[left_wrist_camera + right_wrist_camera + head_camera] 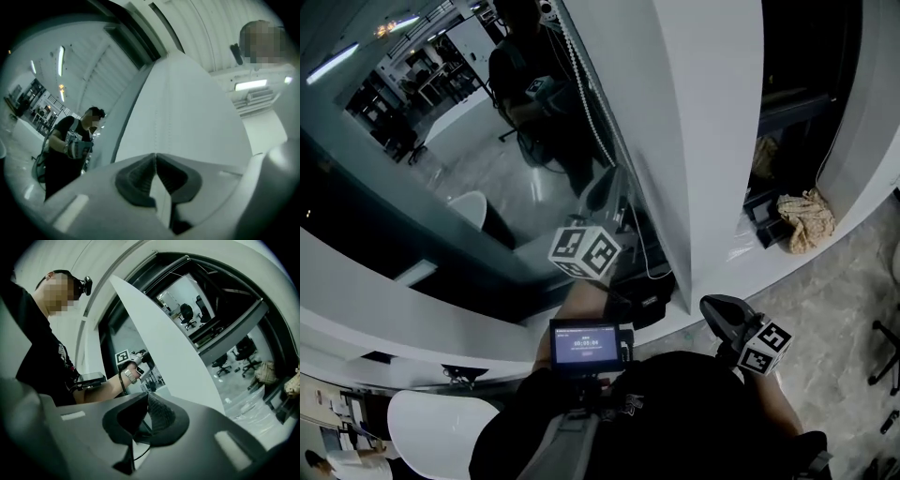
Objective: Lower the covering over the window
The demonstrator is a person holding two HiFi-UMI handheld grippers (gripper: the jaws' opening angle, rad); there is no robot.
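A white bead chain [586, 94] hangs down the edge of the window glass [422, 150], beside a white pillar [698, 122]. My left gripper [602, 190] is raised to the chain's lower part, its marker cube [586, 251] just below. In the left gripper view the jaws [155, 154] are together, and a faint beaded strand [156, 117] runs straight up from their tips. My right gripper [711, 303] stays low by the sill, shut with nothing between its pads [159, 416]. The covering itself I cannot make out.
A crumpled tan cloth [806, 220] lies on the white sill [853, 220] at the right. Dark gear [642, 300] sits on the sill below the left gripper. A white chair [441, 431] stands at lower left and a chair base [886, 356] at the far right.
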